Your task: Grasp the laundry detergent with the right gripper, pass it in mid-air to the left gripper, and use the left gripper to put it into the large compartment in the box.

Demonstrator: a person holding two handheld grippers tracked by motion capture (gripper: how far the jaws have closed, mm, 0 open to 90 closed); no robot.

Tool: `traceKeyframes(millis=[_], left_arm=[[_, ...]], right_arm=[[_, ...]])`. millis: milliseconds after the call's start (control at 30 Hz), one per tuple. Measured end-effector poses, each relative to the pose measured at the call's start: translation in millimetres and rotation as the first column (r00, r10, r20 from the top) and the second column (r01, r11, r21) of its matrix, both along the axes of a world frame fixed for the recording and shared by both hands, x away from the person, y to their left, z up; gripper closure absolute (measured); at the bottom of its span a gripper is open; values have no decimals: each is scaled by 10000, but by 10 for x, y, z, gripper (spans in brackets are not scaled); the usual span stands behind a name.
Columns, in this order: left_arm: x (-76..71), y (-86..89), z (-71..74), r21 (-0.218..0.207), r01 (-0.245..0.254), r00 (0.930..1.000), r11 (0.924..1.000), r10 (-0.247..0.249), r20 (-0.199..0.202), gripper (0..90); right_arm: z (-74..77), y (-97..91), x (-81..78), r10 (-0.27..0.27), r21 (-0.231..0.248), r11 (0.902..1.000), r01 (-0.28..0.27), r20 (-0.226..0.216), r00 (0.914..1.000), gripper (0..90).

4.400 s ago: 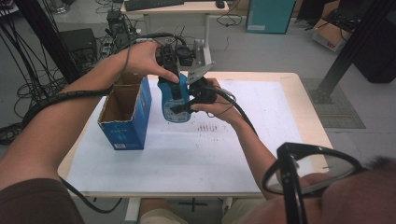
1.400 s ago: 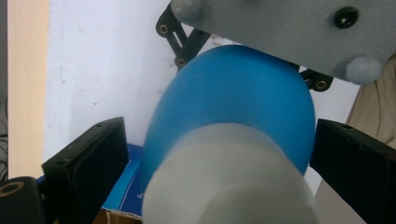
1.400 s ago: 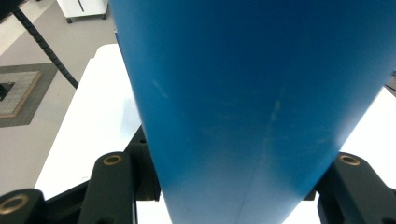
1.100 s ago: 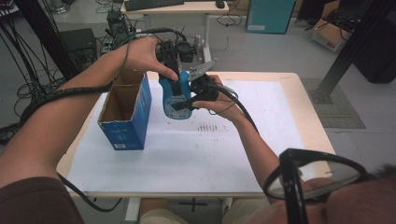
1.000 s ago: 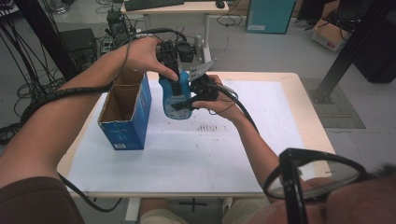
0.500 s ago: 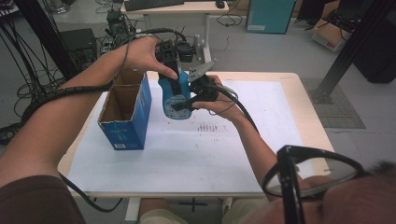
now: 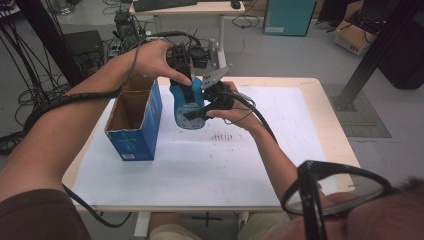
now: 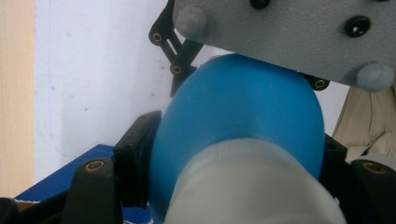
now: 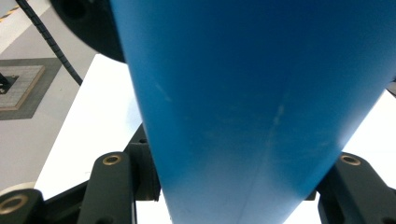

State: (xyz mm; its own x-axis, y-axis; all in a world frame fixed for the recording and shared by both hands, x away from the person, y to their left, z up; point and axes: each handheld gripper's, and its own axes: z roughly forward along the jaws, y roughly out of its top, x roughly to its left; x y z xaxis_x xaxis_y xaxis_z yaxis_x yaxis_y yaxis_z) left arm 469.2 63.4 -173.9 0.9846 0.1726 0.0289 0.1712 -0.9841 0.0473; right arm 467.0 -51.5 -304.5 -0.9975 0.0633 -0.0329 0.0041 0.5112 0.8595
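Both grippers are clamping the blue bottle (image 7: 189, 104) upright above the table's (image 7: 300, 145) far edge, left gripper (image 7: 184, 82) having just closed on its white-capped top, right gripper (image 7: 202, 111) gripping its lower body.

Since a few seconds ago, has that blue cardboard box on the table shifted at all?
No. The blue cardboard box stands in the same spot near the left edge of the white table sheet, open top up, apart from the blue bottle.

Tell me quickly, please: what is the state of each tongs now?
Left tongs: just closed on the blue bottle, near its white cap end.
Right tongs: shut on the same blue bottle.
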Motion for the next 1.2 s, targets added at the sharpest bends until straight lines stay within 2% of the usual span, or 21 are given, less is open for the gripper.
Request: traceKeyframes(millis=[100, 133, 200, 300, 367, 467, 600, 700, 1200], left_arm=[[0, -7, 1, 92, 24, 10000, 10000, -24, -41, 341], [-5, -5, -11, 50, 17, 10000, 10000, -17, 55, 341], [-6, -7, -13, 156, 7, 10000, 9999, -6, -87, 342], [-16, 2, -31, 136, 75, 10000, 9999, -76, 27, 344], [-12, 6, -30, 287, 50, 9998, 9996, -45, -169, 344], [-18, 13, -30, 226, 121, 9999, 9997, -120, -24, 345], [-22, 16, -18, 215, 59, 9999, 9998, -57, -97, 347], [-33, 12, -22, 101, 3, 10000, 9999, -3, 30, 347], [-28, -15, -9, 283, 114, 9999, 9995, -114, 0, 350]], right_arm=[[-2, 0, -2, -8, 33, 10000, 8, 6, 10000, 430], [-3, -1, -1, 0, 6, 10000, 0, 22, 10000, 429], [-9, 4, -5, -1, -20, 10000, 1, 6, 10000, 429], [-18, 13, -10, 20, -54, 10000, -20, 15, 10000, 428], [-26, 22, -11, 61, -39, 10000, -60, 53, 10000, 428], [-30, 32, -18, 92, -26, 10000, -92, -14, 10000, 427], [-26, 32, -18, 110, 24, 9999, -110, -37, 9999, 426], [-26, 33, -18, 113, 45, 9999, -113, -47, 9999, 426], [-26, 27, -7, 150, 136, 9998, -149, -7, 9999, 423]])
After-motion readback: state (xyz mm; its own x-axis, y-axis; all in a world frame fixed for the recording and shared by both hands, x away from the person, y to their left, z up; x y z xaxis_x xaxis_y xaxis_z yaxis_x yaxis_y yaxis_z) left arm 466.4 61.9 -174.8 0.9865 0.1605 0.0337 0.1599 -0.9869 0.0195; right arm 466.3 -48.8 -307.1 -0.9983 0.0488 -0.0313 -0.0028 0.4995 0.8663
